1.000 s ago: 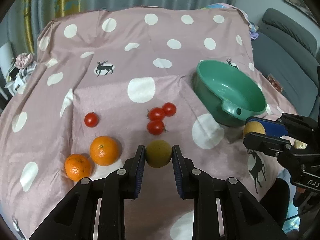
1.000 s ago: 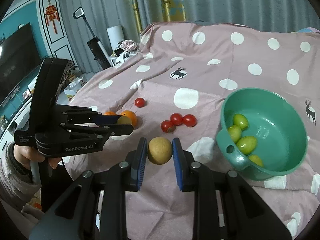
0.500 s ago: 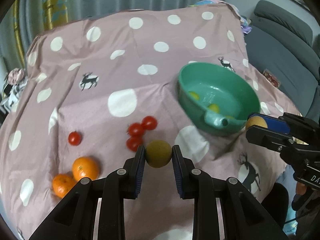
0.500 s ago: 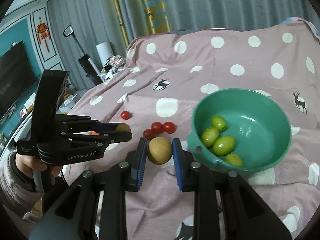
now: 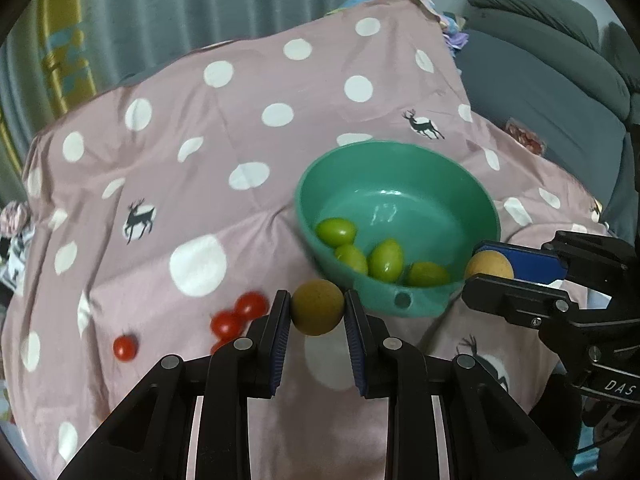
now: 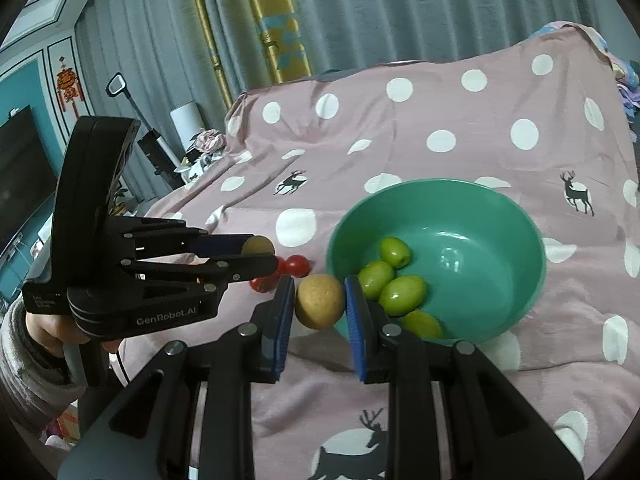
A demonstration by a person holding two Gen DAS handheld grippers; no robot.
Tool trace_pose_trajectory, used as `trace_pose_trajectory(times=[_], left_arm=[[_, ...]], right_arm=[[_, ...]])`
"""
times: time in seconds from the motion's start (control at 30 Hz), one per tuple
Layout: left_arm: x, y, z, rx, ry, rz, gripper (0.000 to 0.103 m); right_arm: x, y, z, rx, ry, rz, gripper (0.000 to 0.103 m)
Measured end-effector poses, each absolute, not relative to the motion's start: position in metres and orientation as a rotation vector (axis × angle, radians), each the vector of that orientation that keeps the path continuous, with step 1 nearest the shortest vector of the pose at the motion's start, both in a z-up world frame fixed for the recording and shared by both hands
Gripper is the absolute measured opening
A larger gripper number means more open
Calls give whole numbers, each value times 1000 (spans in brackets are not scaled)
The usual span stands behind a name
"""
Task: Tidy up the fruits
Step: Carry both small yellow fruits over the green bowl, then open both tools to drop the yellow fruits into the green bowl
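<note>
My left gripper (image 5: 317, 312) is shut on a round brownish-yellow fruit (image 5: 317, 306), held above the cloth just short of the green bowl's (image 5: 472, 184) near rim. My right gripper (image 6: 319, 302) is shut on a similar tan round fruit (image 6: 319, 301) beside the green bowl's (image 6: 516, 216) left rim. Several green oval fruits (image 6: 390, 280) lie in the bowl. Red cherry tomatoes (image 5: 236, 316) sit on the cloth left of the bowl, one more (image 5: 125, 347) further left. Each view shows the other gripper from the side, the right gripper (image 5: 490, 266) and the left gripper (image 6: 260, 250), each with its fruit.
A pink cloth with white dots and deer prints (image 5: 200, 152) covers the table. A grey sofa (image 5: 552, 64) stands at the right, curtains (image 6: 360, 12) behind. A hand in a grey sleeve (image 6: 28, 344) holds the left gripper. A TV (image 6: 20, 176) is at far left.
Both grippers carried their fruits toward the green bowl, which now looks larger and closer. The two oranges have slipped out of the left wrist view. The grips are unchanged.
</note>
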State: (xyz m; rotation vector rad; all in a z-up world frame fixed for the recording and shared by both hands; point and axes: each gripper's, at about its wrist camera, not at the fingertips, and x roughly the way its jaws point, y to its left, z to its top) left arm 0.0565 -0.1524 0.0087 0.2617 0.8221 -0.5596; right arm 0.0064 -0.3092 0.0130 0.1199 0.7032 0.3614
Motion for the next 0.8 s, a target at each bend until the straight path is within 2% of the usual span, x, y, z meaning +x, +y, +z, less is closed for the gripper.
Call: trace_pose_trajectory(times=[0.8], left_arm=[[92,-209,-10,301,885,-653,27]], right_arm=[[26,-344,-6,172,725,276,26]])
